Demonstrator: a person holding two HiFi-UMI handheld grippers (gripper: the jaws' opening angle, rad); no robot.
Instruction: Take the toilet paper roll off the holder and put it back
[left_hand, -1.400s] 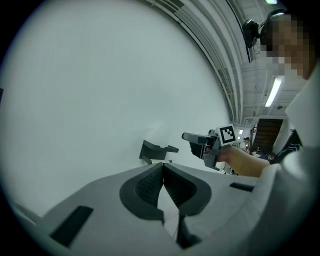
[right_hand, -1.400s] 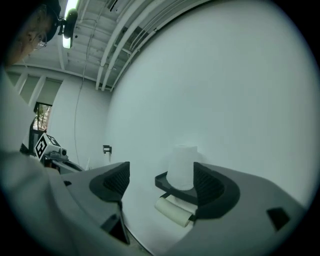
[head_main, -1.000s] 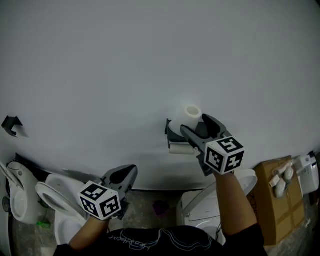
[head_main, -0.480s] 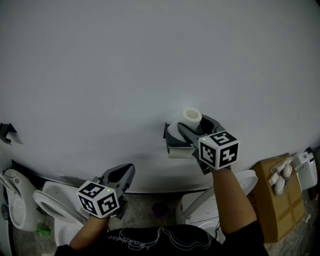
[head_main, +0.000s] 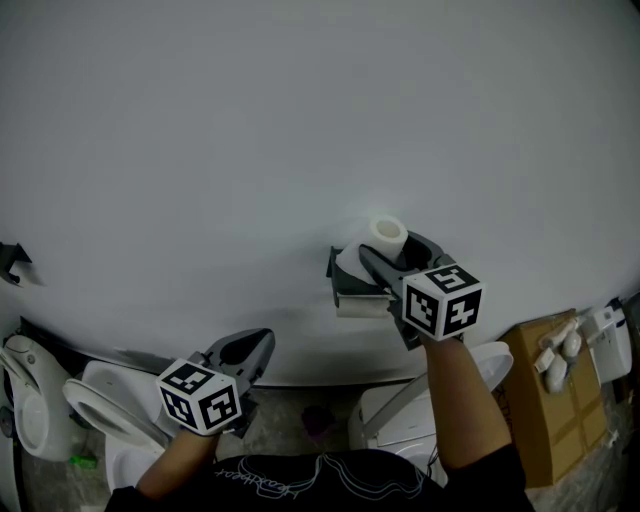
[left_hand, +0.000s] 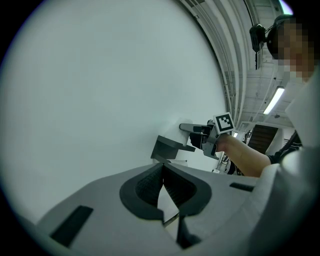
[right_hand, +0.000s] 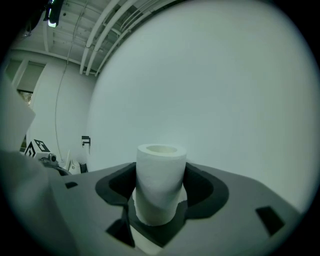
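A white toilet paper roll (head_main: 386, 233) stands upright above the dark wall holder (head_main: 350, 280), which has a paper sheet hanging under it. My right gripper (head_main: 398, 248) reaches level toward the wall. Its jaws have just been closing and now press both sides of the roll (right_hand: 160, 180), whose open core shows on top. Lower left, away from the holder, my left gripper (head_main: 250, 350) is shut with nothing in it; its tips (left_hand: 163, 176) meet. From there the holder (left_hand: 167, 147) and the right gripper (left_hand: 195, 129) show to the right.
A plain white wall fills most of the head view. Below are a toilet (head_main: 100, 400) at the left, another toilet (head_main: 400, 410) under my right arm, and a cardboard box (head_main: 550, 400) at the right. A small black bracket (head_main: 12, 262) sits on the wall far left.
The right gripper's jaws have narrowed onto the toilet paper roll. The left gripper has barely shifted.
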